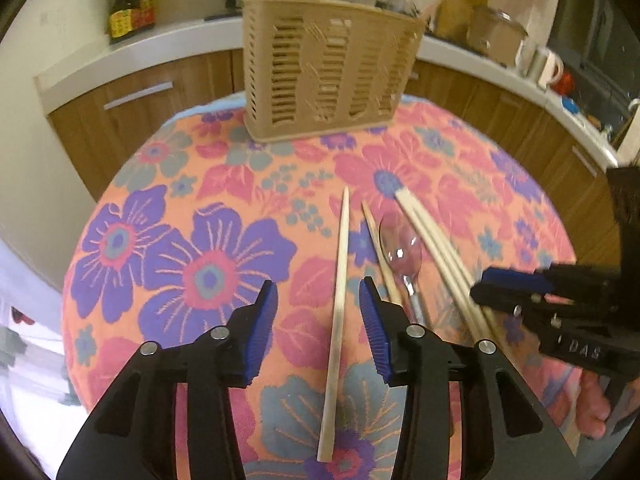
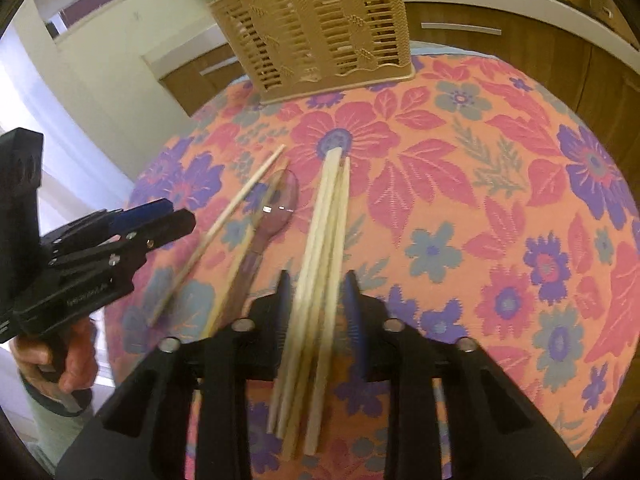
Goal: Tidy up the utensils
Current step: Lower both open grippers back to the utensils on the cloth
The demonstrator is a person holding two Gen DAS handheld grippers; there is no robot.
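A beige slotted utensil basket (image 1: 326,76) stands upright at the far edge of the floral table; it also shows in the right wrist view (image 2: 320,28). My left gripper (image 1: 318,292) is open, its jaws on either side of a single wooden chopstick (image 1: 338,300) lying on the cloth. A second chopstick (image 1: 380,248) and a metal spoon (image 1: 402,252) lie just right of it. My right gripper (image 2: 318,284) has its jaws around a bundle of chopsticks (image 2: 326,240), with small gaps at the pads; whether it grips them is unclear. The right gripper shows in the left wrist view (image 1: 504,292).
The floral tablecloth (image 2: 480,200) covers a round table. Wooden cabinets (image 1: 140,96) and a white counter with a sauce bottle (image 1: 132,0), a pot (image 1: 496,32) and a mug (image 1: 546,66) stand behind. The left gripper (image 2: 160,220) appears in the right wrist view.
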